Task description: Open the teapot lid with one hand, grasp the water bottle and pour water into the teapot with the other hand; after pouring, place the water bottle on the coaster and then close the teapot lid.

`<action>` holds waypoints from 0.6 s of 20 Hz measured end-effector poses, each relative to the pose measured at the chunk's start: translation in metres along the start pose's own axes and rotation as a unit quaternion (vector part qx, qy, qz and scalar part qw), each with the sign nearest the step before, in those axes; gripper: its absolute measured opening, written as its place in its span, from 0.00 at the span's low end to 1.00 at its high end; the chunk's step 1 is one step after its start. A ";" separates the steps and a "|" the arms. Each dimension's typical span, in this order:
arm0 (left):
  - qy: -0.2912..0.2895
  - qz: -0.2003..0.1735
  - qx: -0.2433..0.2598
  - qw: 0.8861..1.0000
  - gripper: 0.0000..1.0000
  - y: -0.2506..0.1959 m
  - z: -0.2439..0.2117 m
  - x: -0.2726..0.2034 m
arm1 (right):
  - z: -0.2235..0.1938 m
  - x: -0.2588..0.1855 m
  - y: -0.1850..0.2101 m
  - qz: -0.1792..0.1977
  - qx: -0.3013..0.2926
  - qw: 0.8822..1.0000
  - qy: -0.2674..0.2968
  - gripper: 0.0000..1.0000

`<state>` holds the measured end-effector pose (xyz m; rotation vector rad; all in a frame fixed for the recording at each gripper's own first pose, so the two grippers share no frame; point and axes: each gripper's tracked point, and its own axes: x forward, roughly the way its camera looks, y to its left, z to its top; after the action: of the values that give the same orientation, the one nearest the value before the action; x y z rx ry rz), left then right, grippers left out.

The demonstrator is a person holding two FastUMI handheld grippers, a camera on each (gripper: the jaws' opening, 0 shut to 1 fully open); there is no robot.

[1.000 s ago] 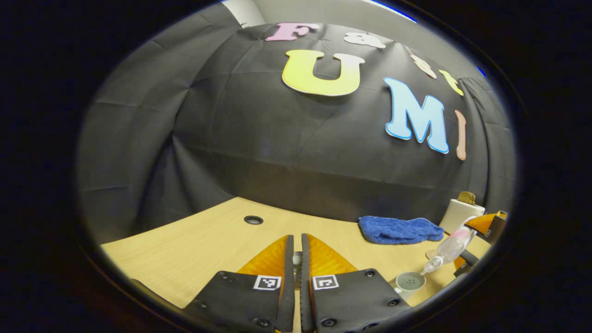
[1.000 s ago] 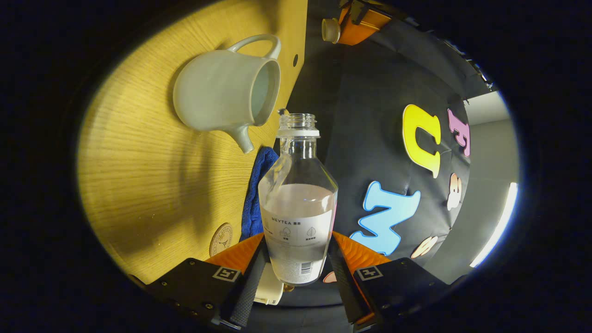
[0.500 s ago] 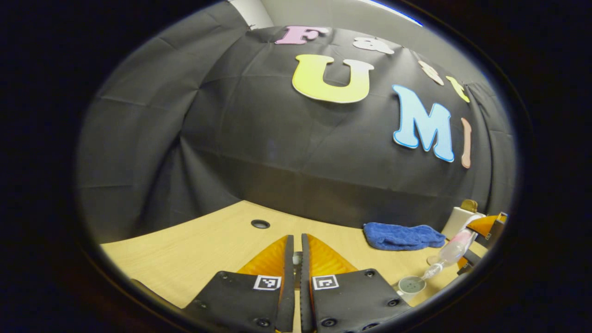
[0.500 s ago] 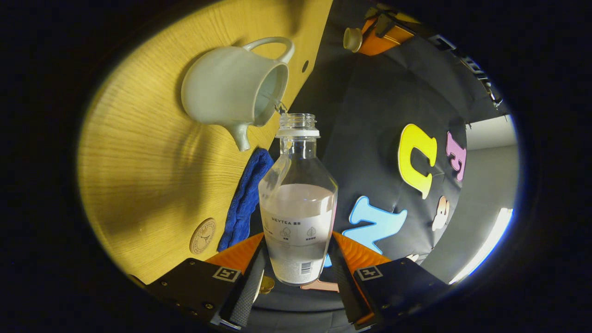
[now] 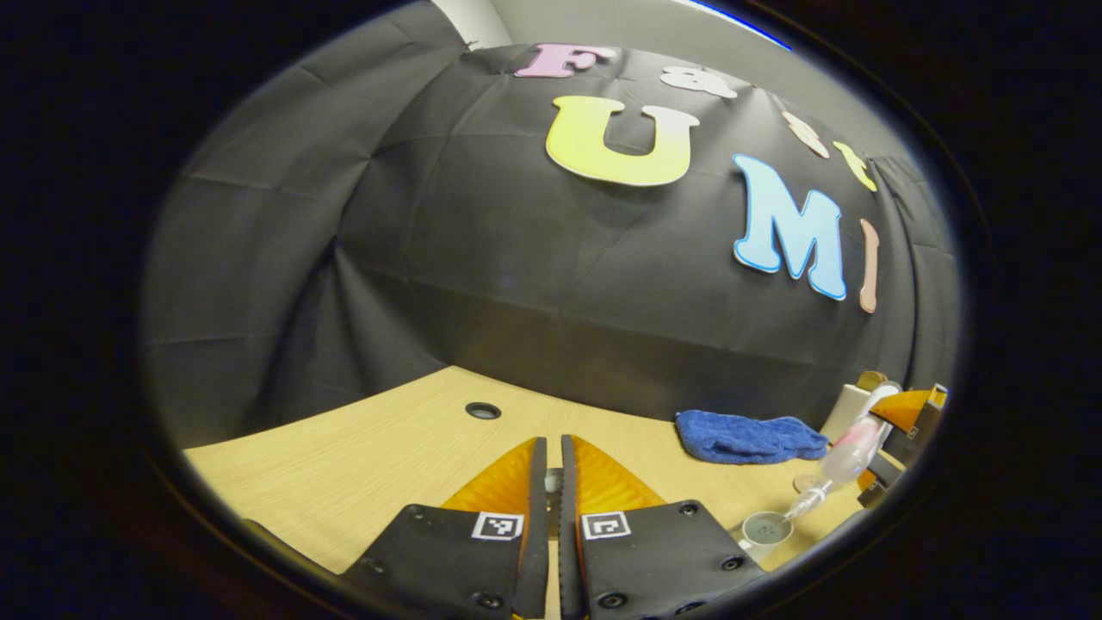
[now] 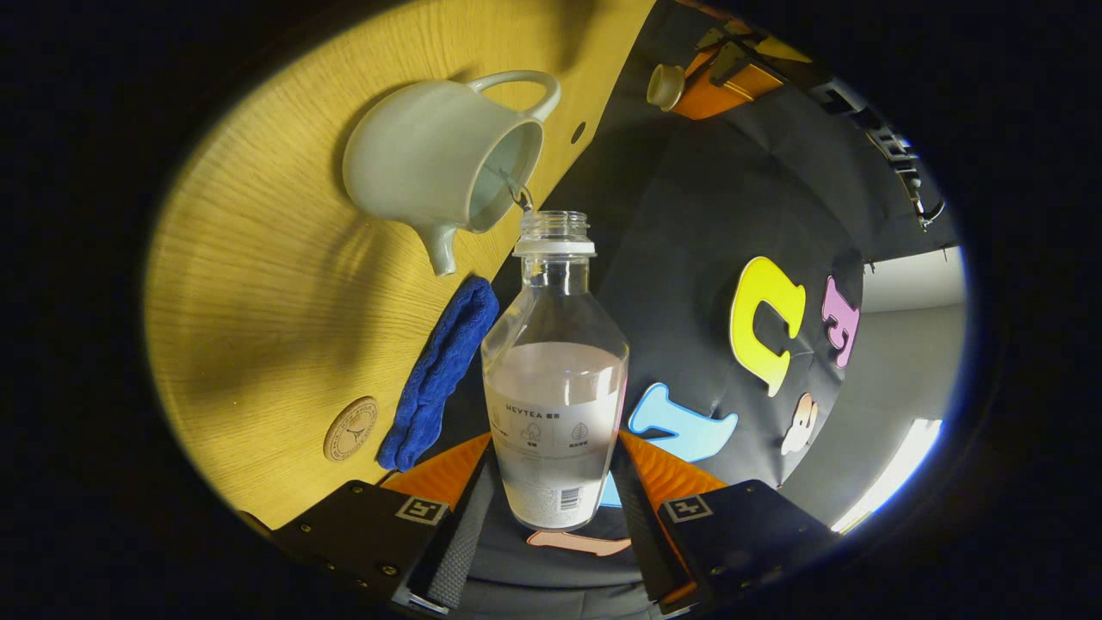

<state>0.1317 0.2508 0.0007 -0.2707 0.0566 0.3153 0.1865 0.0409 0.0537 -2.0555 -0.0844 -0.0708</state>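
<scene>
Water now streams from water bottle [image 6: 555,379] into teapot [image 6: 439,164].

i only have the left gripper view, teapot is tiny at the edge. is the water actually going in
observer: yes. In the right gripper view a thin stream runs from the mouth of the water bottle into the open teapot.
operator: what is my left gripper pinching, i just see a sliver
observer: the teapot lid, held at the tips of the left gripper, apart from the pot.
operator: coaster free for later
observer: the coaster lies bare on the table, next to the blue cloth.
</scene>
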 end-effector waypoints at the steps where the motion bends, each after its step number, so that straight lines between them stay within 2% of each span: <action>1: 0.000 0.001 0.001 1.000 0.12 -0.001 0.000 0.000 | 0.000 0.000 0.000 -0.002 -0.002 1.000 -0.002 0.76; 12: 0.009 -0.003 0.004 1.000 0.12 -0.002 -0.004 0.001 | -0.002 0.002 -0.017 -0.038 -0.039 0.999 -0.008 0.76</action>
<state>0.1329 0.2482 -0.0027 -0.2660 0.0752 0.3063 0.1866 0.0477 0.0696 -2.1301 -0.1723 -0.1056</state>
